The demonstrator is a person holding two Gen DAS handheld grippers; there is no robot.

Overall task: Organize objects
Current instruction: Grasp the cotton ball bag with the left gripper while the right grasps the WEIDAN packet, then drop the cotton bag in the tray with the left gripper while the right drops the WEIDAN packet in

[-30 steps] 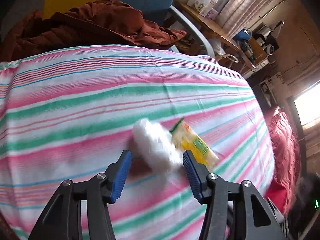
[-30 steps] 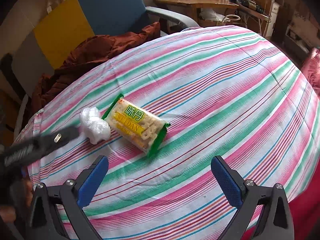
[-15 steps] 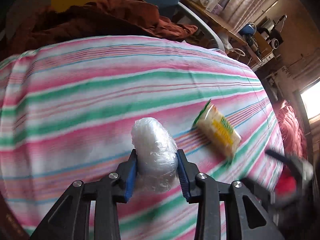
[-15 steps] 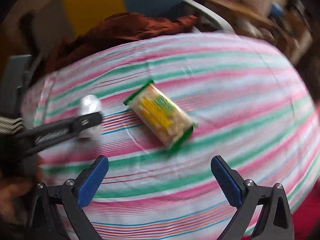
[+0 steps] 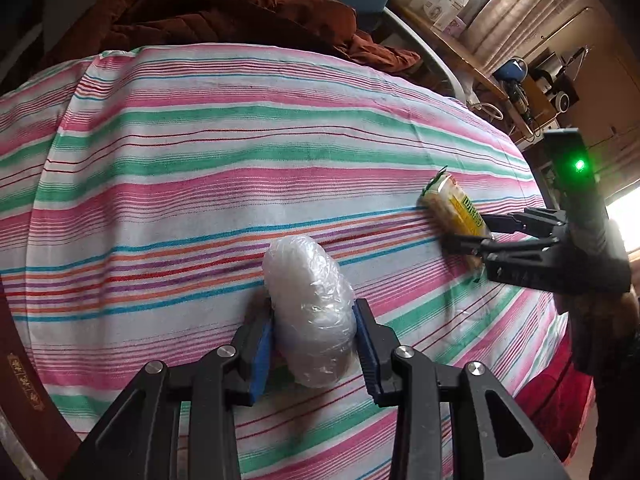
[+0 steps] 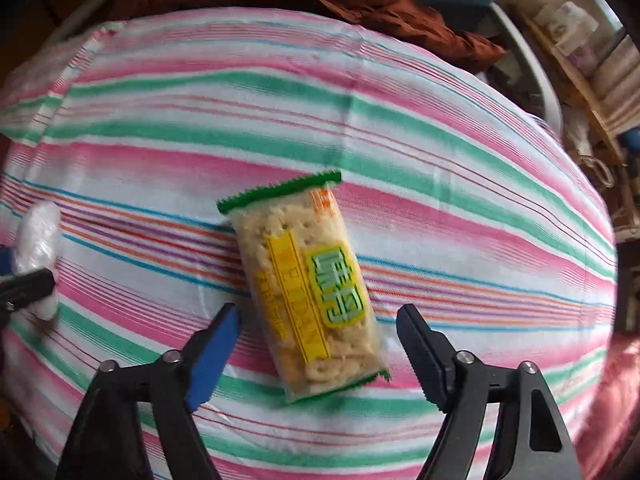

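Observation:
A clear plastic-wrapped bundle (image 5: 308, 300) is clamped between the blue pads of my left gripper (image 5: 314, 320), just above the striped sheet (image 5: 200, 160). In the right wrist view the bundle (image 6: 38, 236) shows at the far left. A yellow and green cracker packet (image 6: 304, 280) lies flat on the sheet. My right gripper (image 6: 318, 312) straddles its near half, jaws closing, with a small gap between each pad and the packet. From the left wrist view, the packet (image 5: 452, 204) and the right gripper (image 5: 472, 236) are off to the right.
A rust-brown jacket (image 5: 240, 12) is heaped at the far edge against a blue and yellow chair. A wooden desk with boxes (image 5: 444, 8) stands at the back right. A red cushion (image 5: 556, 400) lies beyond the sheet's right edge.
The left gripper shut on the bundle and carried it away from the packet. The right gripper rolled, came down over the packet, and its jaws narrowed.

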